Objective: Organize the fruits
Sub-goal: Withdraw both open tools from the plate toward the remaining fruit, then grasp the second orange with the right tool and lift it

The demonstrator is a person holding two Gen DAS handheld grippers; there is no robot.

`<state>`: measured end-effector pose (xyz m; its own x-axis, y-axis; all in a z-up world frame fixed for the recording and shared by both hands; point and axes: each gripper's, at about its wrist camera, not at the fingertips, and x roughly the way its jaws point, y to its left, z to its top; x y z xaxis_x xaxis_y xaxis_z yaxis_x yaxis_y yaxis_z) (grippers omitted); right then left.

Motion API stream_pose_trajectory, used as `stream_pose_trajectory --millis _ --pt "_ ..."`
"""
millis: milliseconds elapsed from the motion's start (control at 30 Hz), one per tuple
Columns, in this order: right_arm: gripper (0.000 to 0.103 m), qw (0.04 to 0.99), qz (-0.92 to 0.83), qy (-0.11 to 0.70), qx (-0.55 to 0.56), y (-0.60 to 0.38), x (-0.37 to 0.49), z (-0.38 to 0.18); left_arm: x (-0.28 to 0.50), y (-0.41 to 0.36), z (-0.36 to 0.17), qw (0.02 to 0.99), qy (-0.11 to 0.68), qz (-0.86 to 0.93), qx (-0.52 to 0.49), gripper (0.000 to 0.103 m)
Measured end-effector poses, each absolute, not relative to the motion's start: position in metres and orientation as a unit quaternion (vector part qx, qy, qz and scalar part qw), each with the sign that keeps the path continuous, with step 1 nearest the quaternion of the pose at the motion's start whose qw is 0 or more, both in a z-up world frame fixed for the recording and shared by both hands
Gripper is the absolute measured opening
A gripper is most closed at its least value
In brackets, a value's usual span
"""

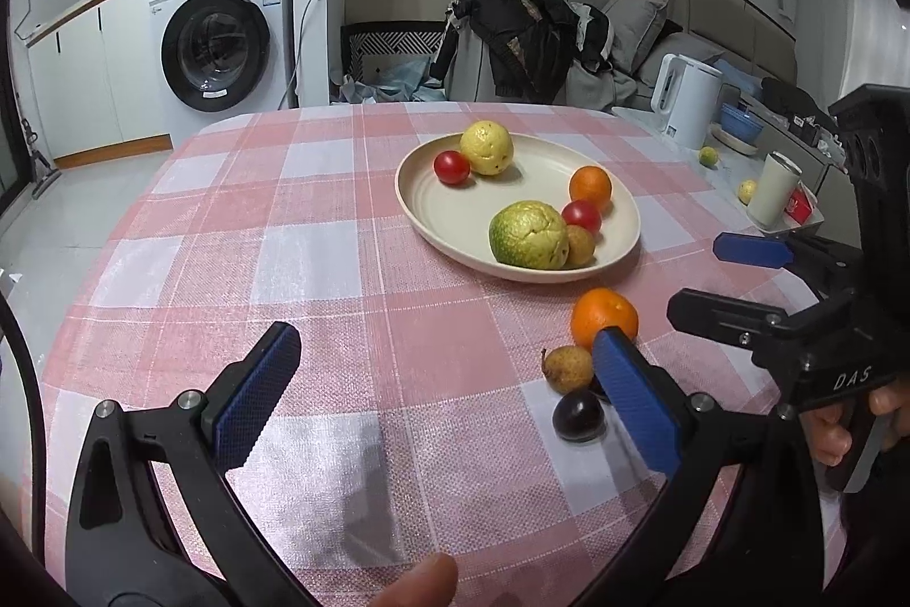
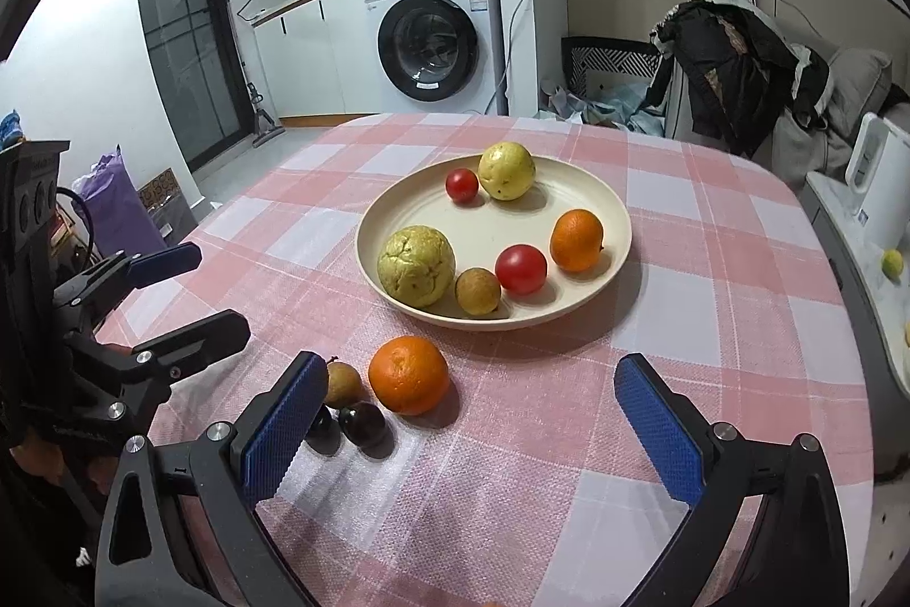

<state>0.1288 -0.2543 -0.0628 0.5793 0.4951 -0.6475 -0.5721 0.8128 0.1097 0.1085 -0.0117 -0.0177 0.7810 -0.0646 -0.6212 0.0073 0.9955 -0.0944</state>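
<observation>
A cream plate (image 1: 455,214) (image 2: 500,231) on the pink checked cloth holds a yellow fruit, two red tomatoes, an orange, a bumpy green-yellow fruit (image 2: 418,274) and a small brown fruit. Nearer me on the cloth lie an orange (image 1: 603,317) (image 2: 408,374), a small brown fruit (image 1: 569,368) (image 2: 344,382) and two dark plums (image 2: 364,424), one partly hidden in the left wrist view. My left gripper (image 1: 447,331) (image 2: 223,288) is open and holds nothing, its right pad just beside these loose fruits. My right gripper (image 2: 467,361) (image 1: 695,277) is open too, and the loose orange sits just ahead of its left pad.
A white kettle (image 1: 685,100), a white cup (image 1: 772,189) and small yellow fruits stand on a side counter right of the table. Behind the table are a chair draped with clothes (image 1: 523,32) and a washing machine (image 1: 216,38). Bare cloth lies left of the plate.
</observation>
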Motion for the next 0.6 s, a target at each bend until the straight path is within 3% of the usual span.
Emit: stream_pose_trajectory --millis 600 --pt "0.102 0.872 0.292 0.392 -0.029 -0.247 0.142 -0.085 0.109 -0.007 -0.022 0.946 0.322 -0.005 -0.049 0.102"
